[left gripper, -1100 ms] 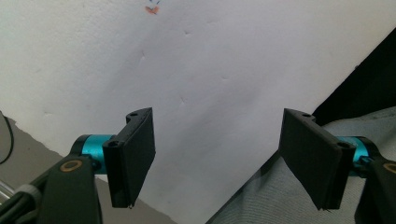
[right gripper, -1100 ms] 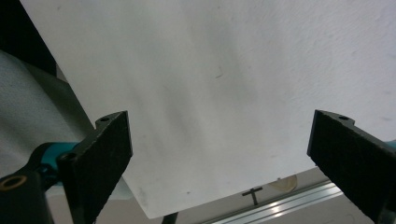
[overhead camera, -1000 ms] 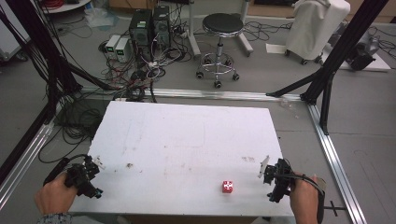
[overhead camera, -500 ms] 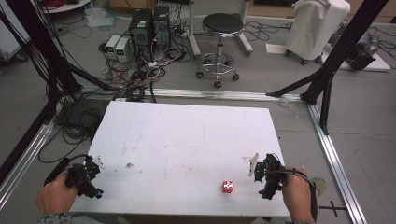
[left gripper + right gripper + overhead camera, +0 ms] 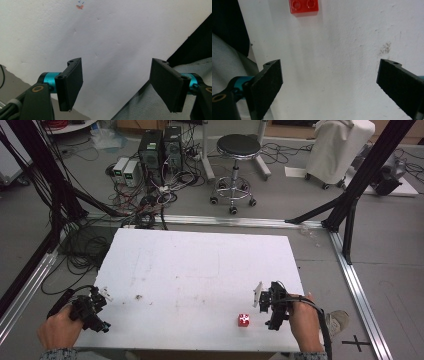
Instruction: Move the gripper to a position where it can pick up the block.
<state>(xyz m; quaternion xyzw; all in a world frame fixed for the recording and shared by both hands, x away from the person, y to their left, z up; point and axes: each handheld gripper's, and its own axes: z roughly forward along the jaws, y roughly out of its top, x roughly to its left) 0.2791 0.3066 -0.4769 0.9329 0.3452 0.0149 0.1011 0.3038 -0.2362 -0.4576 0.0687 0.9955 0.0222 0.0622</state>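
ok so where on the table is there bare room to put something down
Nearly all of the white table is free: the whole far half and the middle, between the left gripper and the right gripper. The one crowded patch is the near right edge, where the red brick sits beside the right gripper.

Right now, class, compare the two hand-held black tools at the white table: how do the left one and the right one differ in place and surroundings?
The left black tool sits at the white table's near left corner, far from the small red studded brick; the right black tool sits by the near right edge, close beside that brick. The right gripper view has the brick ahead; the left gripper view faces bare table. Both are open and hold nothing.
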